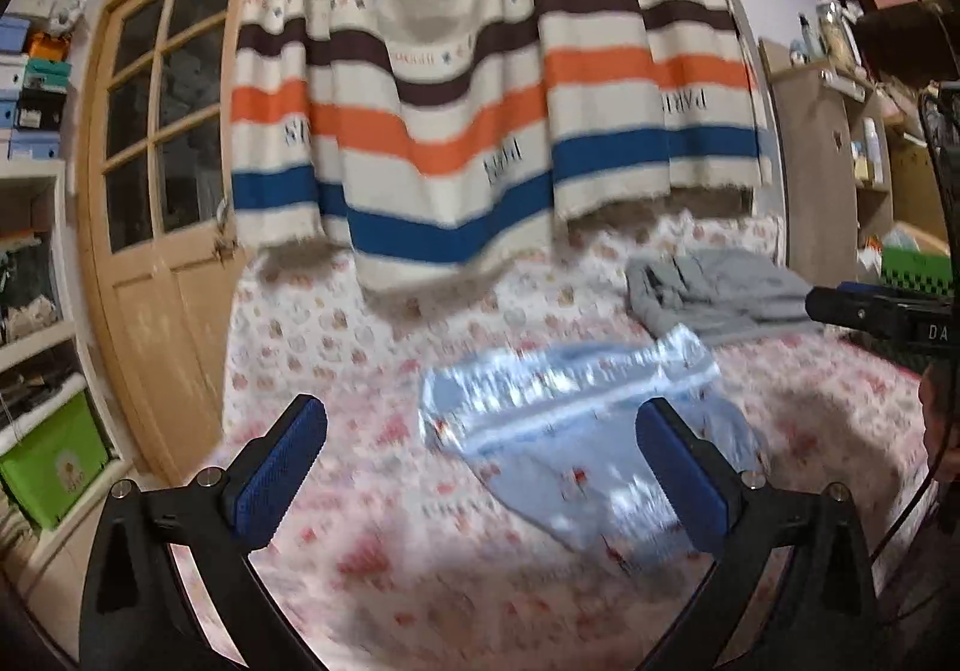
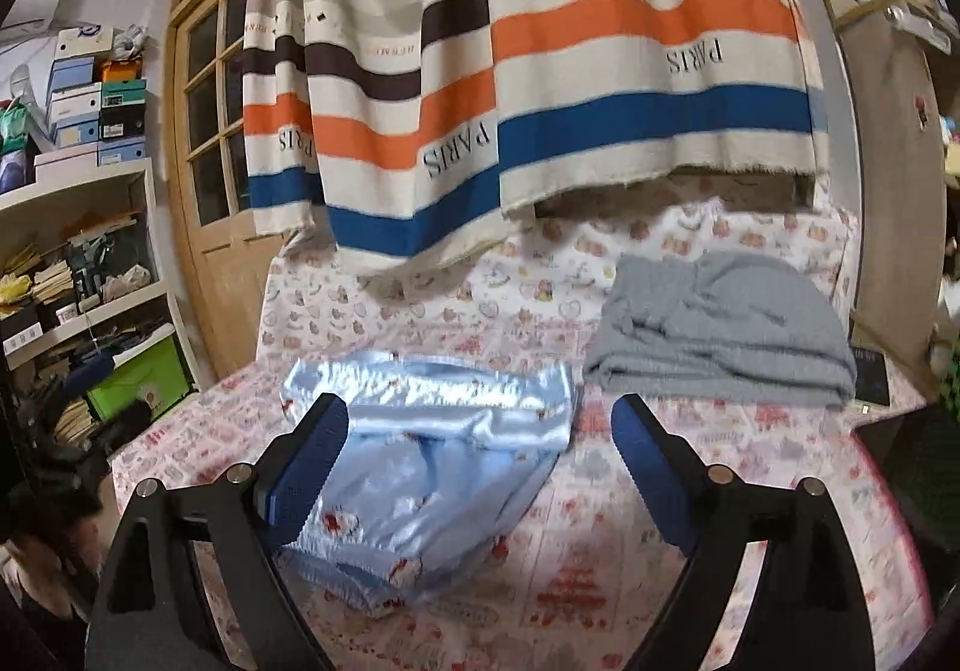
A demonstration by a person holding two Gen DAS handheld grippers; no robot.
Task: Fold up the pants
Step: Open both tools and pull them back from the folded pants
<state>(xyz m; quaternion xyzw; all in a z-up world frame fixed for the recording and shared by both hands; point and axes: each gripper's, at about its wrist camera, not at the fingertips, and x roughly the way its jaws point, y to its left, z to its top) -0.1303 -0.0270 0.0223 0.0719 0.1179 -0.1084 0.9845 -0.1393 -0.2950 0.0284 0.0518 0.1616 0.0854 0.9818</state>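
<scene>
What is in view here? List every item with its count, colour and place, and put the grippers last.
Shiny shorts: one, light blue with small red prints, on the bed, folded, nearest the grippers.
Grey garment: one, grey, crumpled on the bed, behind and right of the shorts.
Bedsheet: one, white with pink and red prints, covering the bed.
Striped curtain: one, cream with blue, orange and brown bands, hanging behind the bed.
Wooden door: one, tan, glass panes, left of the curtain.
Shelves: white, far left, stacked with boxes and clutter.
Green bin: one, low on the shelves.
Left gripper: open, empty, above the bed.
Right gripper: open, empty, over the shorts.
</scene>
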